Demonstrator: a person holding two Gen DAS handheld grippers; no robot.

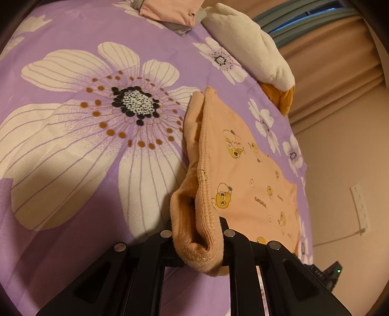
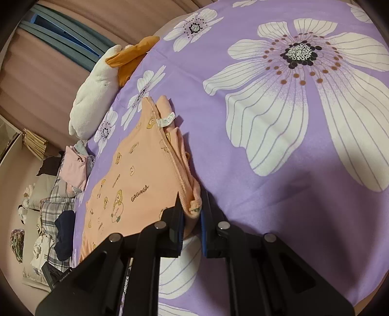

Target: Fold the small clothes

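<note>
A small peach garment printed with yellow cartoon ducks lies on the purple flowered bedsheet. My left gripper is shut on one bunched corner of its ribbed edge and holds it lifted off the sheet. My right gripper is shut on the other corner of the same garment. The edge between the two grips is raised and doubled over, while the rest lies flat. A white label shows near the far end of the edge.
A white and orange plush toy lies at the bed's edge, also in the right wrist view. Folded pink clothes sit at the far side of the sheet. A pile of clothes lies off the bed. Curtains hang behind.
</note>
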